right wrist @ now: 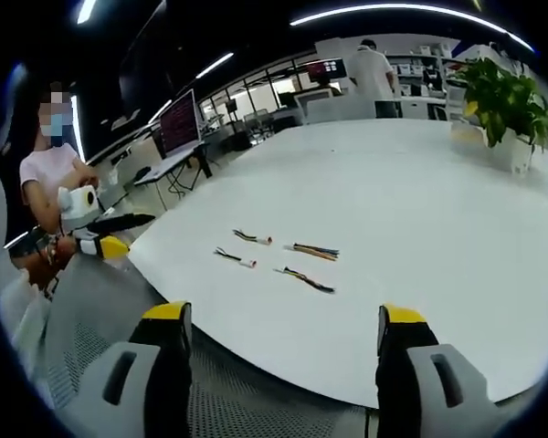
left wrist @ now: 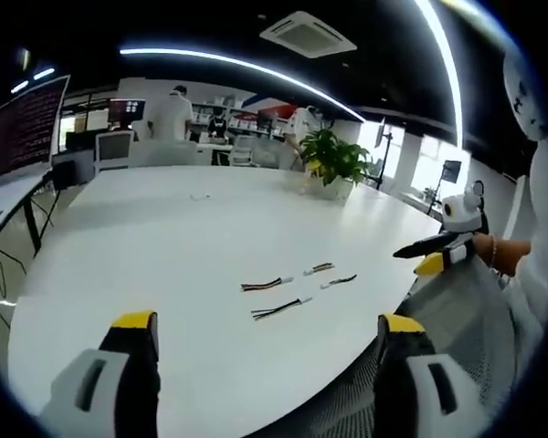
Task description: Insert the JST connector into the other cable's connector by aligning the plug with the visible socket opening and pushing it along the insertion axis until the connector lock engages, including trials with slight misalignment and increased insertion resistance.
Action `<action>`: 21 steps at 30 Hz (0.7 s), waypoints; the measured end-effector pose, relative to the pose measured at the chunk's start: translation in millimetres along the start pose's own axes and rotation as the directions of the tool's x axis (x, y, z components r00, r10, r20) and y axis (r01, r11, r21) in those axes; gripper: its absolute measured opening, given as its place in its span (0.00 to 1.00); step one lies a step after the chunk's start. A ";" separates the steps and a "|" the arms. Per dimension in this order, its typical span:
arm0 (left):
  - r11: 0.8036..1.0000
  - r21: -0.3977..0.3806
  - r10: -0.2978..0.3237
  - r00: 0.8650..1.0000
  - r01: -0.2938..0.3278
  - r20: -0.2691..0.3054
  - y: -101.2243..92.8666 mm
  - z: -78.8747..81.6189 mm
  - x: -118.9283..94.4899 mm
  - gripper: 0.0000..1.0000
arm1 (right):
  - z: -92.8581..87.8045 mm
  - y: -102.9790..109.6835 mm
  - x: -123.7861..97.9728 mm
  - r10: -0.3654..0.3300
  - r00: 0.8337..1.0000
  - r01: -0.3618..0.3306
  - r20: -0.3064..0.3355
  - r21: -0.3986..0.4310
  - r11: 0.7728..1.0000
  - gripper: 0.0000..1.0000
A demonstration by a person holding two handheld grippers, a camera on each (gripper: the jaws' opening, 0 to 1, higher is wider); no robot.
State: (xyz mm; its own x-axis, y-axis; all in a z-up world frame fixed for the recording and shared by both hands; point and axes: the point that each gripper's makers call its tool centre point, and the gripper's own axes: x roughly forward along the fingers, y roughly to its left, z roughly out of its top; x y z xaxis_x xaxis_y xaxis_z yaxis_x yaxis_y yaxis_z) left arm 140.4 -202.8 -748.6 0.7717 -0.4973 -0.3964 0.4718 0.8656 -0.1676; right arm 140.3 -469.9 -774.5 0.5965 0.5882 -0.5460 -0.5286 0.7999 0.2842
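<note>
Several short cables with small white connectors lie near the rim of the white table: a multi-coloured cable, a dark cable, a short one and another dark one. In the right gripper view the same cables lie ahead on the table. My left gripper is open and holds nothing, a short way back from them. My right gripper is open too, off the table edge. Each gripper also appears in the other's view.
A potted plant stands at the table's far side. Grey mesh of a chair lies below the table edge. A person's hand holds the right gripper. People stand at desks with monitors in the background.
</note>
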 end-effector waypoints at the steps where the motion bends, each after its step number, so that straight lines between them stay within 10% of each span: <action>1: 1.000 -0.007 0.001 1.000 -0.001 0.001 1.6 1.6 0.9 0.99 | 0.4 -2.8 0.2 0.000 1.000 0.000 -0.005 -0.002 1.000 0.82; 21: 0.997 0.060 -0.059 0.998 0.058 0.013 16.6 37.8 44.4 0.97 | 42.1 -31.4 24.8 0.001 1.000 -0.003 -0.011 -0.144 0.990 0.75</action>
State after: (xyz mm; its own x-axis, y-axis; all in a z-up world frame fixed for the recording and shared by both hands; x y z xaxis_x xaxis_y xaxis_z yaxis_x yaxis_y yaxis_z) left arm 198.6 -212.6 -734.9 0.7483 -0.5480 -0.3737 0.5403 0.8304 -0.1359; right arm 197.1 -475.3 -763.8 0.5892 0.5879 -0.5543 -0.6116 0.7728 0.1696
